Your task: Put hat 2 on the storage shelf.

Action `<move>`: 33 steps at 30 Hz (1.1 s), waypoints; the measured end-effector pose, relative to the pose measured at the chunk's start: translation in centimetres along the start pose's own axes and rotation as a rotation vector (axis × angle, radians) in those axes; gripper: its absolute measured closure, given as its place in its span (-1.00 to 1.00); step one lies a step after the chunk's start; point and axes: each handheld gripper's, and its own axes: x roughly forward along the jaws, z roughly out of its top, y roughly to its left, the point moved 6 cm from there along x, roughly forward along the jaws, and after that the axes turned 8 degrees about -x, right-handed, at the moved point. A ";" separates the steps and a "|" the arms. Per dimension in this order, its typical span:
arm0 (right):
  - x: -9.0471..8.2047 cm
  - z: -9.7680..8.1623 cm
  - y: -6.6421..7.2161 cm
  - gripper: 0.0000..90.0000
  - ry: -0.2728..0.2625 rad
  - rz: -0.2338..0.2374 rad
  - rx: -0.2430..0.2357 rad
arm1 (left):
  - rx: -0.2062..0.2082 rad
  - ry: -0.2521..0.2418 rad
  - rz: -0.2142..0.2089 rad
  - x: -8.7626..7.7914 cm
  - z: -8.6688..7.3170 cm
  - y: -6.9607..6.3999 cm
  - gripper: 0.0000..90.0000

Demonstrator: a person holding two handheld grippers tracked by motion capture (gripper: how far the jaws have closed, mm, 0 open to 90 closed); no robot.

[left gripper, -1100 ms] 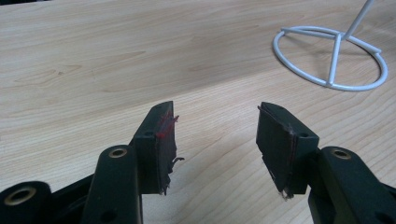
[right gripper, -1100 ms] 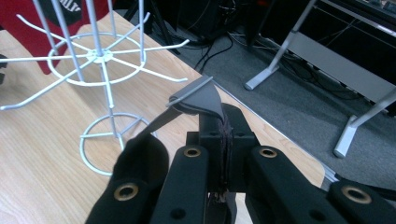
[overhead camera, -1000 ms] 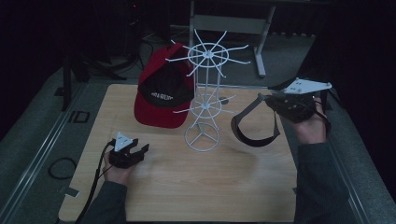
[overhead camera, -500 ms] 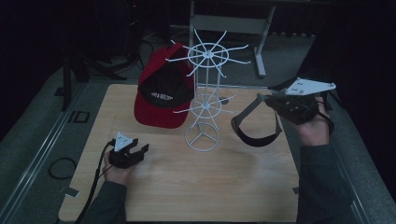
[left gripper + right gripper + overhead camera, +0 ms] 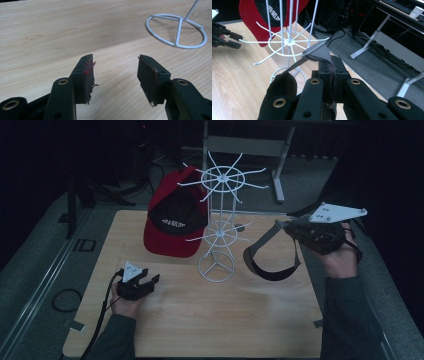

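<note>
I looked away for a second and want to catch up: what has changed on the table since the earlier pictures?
Very little. The right gripper stays shut on the black visor, which hangs in the air beside the white wire rack, with at most a slight drift. The left gripper stays open and low on the table. The red cap hangs on the rack as before.

Lab or workshop suggested: light wooden tabletop, grey metal-legged desk at 12 o'clock, black floor cables.
</note>
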 end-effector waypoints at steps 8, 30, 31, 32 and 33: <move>-0.5 1.0 0.1 0.97 -0.016 0.014 -0.009 | 0.000 0.000 0.000 0.0 0.0 0.0 0.05; -1.8 4.2 0.0 0.97 -0.079 0.073 -0.010 | -0.006 -0.004 0.000 0.0 0.0 0.0 0.05; -1.8 4.3 0.0 0.97 -0.078 0.071 -0.014 | -0.005 -0.004 0.000 0.0 0.0 0.0 0.05; -1.8 4.4 0.0 0.97 -0.079 0.070 -0.013 | -0.004 -0.002 0.000 0.0 0.0 0.0 0.05; -1.8 4.5 -0.1 0.97 -0.078 0.072 -0.012 | -0.004 -0.002 -0.001 0.0 0.0 0.0 0.05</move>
